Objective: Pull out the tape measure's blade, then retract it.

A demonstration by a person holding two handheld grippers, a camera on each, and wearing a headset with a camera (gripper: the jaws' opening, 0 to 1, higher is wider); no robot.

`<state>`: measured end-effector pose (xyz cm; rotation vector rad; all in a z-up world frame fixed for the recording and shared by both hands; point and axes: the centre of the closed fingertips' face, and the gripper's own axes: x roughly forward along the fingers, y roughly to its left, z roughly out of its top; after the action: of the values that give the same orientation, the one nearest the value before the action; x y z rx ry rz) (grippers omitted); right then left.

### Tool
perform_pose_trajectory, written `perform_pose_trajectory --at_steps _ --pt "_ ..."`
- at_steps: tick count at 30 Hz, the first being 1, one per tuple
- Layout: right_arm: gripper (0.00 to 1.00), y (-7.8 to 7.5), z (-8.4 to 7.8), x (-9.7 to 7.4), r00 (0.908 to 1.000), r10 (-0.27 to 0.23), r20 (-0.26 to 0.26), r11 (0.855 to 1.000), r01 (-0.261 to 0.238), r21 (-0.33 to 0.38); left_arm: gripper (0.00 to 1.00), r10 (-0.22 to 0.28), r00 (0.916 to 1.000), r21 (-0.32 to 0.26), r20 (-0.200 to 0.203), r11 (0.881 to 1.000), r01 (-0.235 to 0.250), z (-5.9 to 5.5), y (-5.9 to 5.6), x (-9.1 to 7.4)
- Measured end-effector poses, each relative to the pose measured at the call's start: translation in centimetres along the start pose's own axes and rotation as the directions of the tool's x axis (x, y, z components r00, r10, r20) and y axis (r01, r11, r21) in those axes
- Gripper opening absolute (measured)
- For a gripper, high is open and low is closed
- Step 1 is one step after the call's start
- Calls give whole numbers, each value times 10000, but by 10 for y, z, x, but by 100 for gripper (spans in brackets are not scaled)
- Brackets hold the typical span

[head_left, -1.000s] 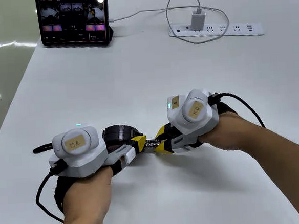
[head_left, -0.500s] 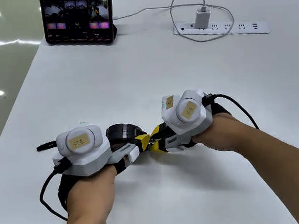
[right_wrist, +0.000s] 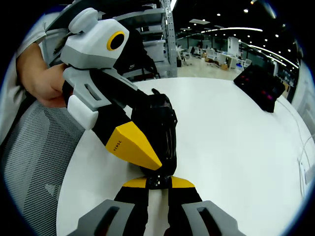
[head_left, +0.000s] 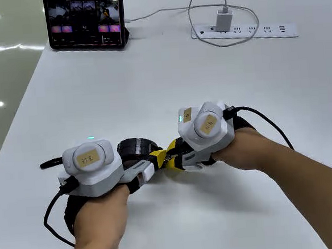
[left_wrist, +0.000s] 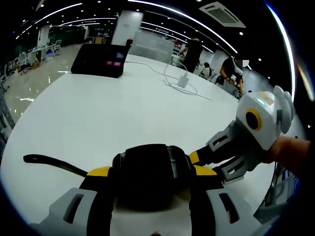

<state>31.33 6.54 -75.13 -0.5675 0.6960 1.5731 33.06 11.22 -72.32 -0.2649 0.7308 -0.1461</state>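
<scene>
My left gripper (head_left: 144, 157) is shut on the black tape measure (head_left: 134, 148), which rests low over the white table (head_left: 152, 85). In the left gripper view the case (left_wrist: 152, 172) sits between the yellow-tipped jaws of the left gripper (left_wrist: 152, 169). My right gripper (head_left: 173, 158) meets it from the right, jaws shut on the blade's tip (right_wrist: 157, 181). In the right gripper view the right gripper (right_wrist: 157, 183) pinches that tip right at the case (right_wrist: 158, 125). Almost no blade shows between the two grippers. A black strap (left_wrist: 49, 162) trails from the case.
A tablet (head_left: 84, 21) stands at the table's far left. A white power strip (head_left: 242, 32) with a charger and looped cable lies at the far right. Open tabletop lies between them and the grippers. The table's left edge (head_left: 17, 112) drops to the floor.
My right gripper has moved left toward the tape measure, and the short stretch of blade seen a second ago has gone back into the case. The left gripper holds still.
</scene>
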Motion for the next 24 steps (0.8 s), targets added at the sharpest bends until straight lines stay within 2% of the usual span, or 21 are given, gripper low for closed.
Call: perform_pose_trajectory --at_steps 15,19,23,24 --pt "16 0 5 -7 9998 16 195 9998 -20 204 61 -79 9999 79 140 9999 78 3 -1 2" --pt "17 0 2 -10 9998 -30 178 9997 26 251 61 -68 9998 218 198 9997 64 4 -1 3" --pt "18 -3 4 -19 9991 -191 378 9990 176 407 63 -84 9997 844 210 9964 66 5 -1 2" --pt "19 -3 3 -19 9992 -203 347 9989 188 431 62 -124 9995 816 275 9966 101 7 -2 2"
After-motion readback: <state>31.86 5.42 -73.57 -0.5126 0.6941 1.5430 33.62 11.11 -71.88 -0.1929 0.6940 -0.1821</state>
